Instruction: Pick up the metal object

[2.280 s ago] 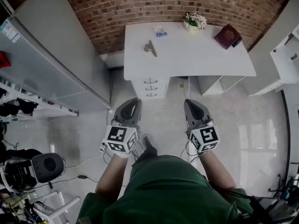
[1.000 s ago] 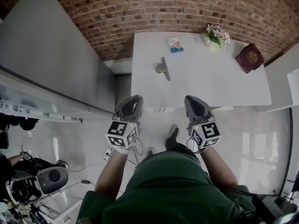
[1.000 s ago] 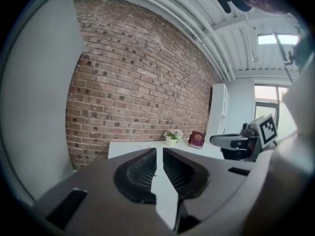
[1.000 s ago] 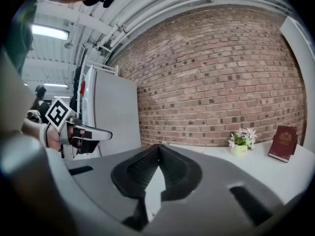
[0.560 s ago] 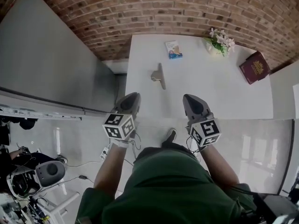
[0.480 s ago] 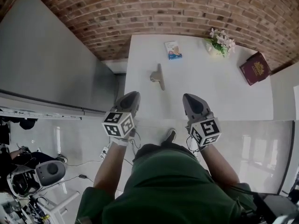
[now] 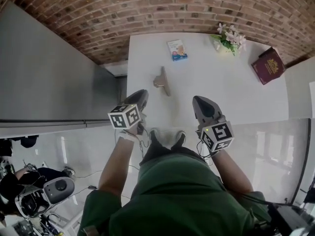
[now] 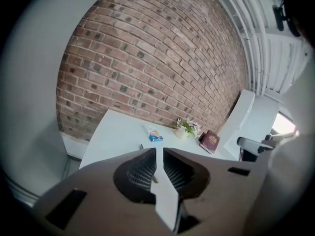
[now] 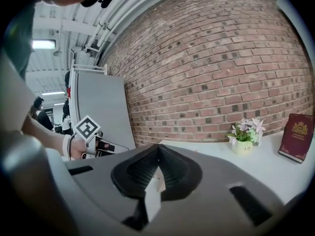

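Our left gripper [image 7: 140, 96], jaws a slit apart and empty, sits just short of the metal object [image 7: 161, 80], while well beyond our right gripper [image 7: 200, 102], closed on nothing, a pot [image 7: 220, 43] holds flowers [image 7: 230, 35].

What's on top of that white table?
A grey metal object, small blue packet, white flowerpot and dark red book. The left claw and right claw cover parts of the table's near edge.
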`<state>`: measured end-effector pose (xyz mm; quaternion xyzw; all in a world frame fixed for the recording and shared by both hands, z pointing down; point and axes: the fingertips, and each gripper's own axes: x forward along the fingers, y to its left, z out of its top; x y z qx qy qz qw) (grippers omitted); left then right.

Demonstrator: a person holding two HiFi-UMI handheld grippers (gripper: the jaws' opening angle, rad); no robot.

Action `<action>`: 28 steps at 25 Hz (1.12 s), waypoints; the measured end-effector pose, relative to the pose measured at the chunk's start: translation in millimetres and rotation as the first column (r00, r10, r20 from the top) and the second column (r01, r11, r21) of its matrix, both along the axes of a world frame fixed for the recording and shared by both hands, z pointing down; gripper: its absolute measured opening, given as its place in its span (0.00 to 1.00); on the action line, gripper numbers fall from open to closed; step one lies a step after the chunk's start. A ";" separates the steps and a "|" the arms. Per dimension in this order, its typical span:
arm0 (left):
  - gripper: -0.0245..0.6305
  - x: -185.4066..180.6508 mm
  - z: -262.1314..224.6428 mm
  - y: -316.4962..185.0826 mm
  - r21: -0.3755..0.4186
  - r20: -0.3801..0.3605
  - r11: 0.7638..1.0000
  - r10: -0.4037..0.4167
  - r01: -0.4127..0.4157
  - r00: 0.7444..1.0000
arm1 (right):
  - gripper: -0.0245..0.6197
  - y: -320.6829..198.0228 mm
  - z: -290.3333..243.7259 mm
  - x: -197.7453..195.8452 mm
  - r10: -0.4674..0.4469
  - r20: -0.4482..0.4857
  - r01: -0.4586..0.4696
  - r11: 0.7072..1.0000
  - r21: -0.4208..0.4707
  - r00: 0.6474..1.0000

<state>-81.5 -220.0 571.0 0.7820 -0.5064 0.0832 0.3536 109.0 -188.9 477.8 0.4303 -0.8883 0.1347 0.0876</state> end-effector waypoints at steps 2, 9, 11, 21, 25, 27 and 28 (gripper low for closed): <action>0.10 -1.0 14.7 -8.5 -0.041 -0.029 0.999 0.016 -0.017 0.999 | 0.04 -3.8 -2.0 0.5 0.038 -0.002 -0.038 0.999 0.001 0.999; 0.20 1.0 55.1 -38.1 -0.164 -0.187 0.984 0.037 -0.069 0.982 | 0.04 -8.6 0.7 2.2 0.149 -0.030 -0.149 0.989 -0.008 0.988; 0.23 1.0 66.8 -44.0 -0.199 -0.220 0.977 0.031 -0.076 0.975 | 0.04 -5.9 3.4 -0.2 0.167 -0.037 -0.167 0.986 -0.016 0.985; 0.26 13.2 117.6 -71.2 -0.345 -0.277 0.932 0.011 -0.110 0.961 | 0.04 2.9 5.4 9.1 0.269 -0.053 -0.270 0.962 -0.027 0.962; 0.27 23.1 133.3 -80.9 -0.378 -0.277 0.917 0.021 -0.129 0.961 | 0.04 7.7 9.5 18.7 0.315 -0.061 -0.317 0.948 -0.035 0.947; 0.27 27.1 139.6 -83.3 -0.393 -0.267 0.910 0.029 -0.136 0.963 | 0.04 12.0 12.0 22.6 0.332 -0.063 -0.334 0.942 -0.041 0.941; 0.27 28.6 142.6 -84.4 -0.400 -0.263 0.906 0.031 -0.138 0.964 | 0.04 14.5 13.3 24.1 0.339 -0.064 -0.342 0.939 -0.045 0.939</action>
